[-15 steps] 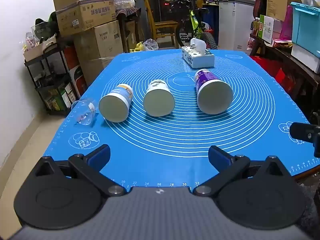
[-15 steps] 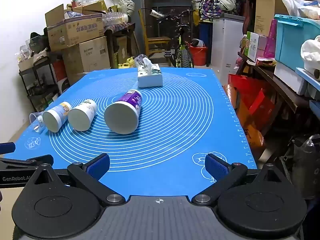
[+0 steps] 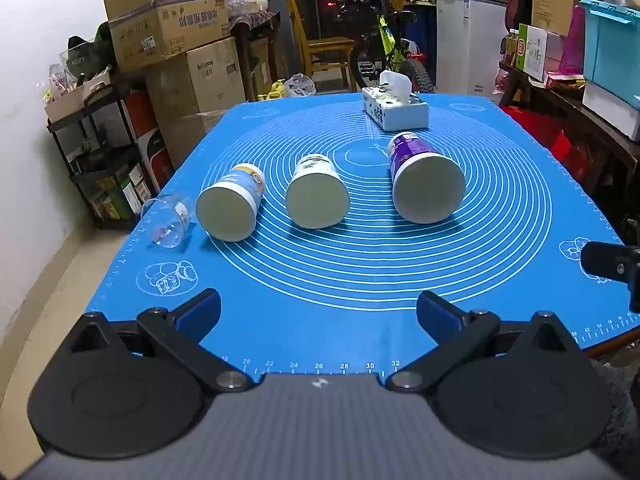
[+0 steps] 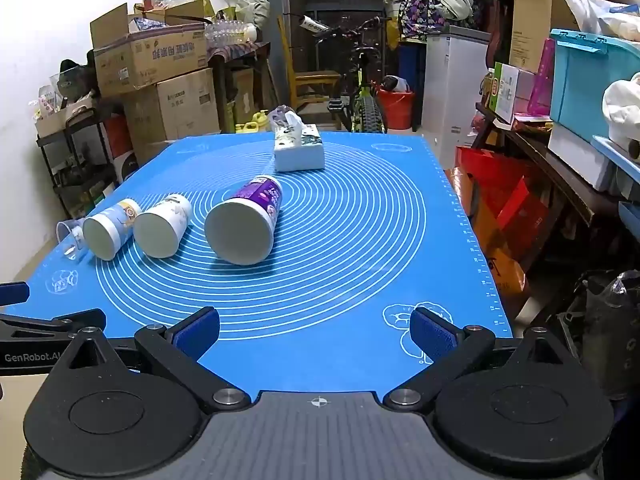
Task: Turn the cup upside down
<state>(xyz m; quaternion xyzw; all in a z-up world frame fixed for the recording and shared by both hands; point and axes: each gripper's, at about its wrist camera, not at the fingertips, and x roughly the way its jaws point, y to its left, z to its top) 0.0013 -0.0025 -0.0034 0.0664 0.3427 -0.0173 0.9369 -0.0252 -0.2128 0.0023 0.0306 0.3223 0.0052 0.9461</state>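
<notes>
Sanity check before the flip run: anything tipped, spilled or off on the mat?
All four cups lie on their sides: the purple cup, white cup, blue-banded cup and the clear plastic cup, which sits at the mat's left edge. No spill or damage visible. The tissue box is upright.

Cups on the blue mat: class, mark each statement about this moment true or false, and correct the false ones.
1. The purple cup lies on its side. True.
2. The left gripper holds a cup. False: it is open and empty, short of the cups.
3. The tissue box sits beyond the cups. True.
4. The clear plastic cup stands upright at the centre of the blue mat. False: it lies tipped near the mat's left edge.
5. The right gripper is open. True.
</notes>
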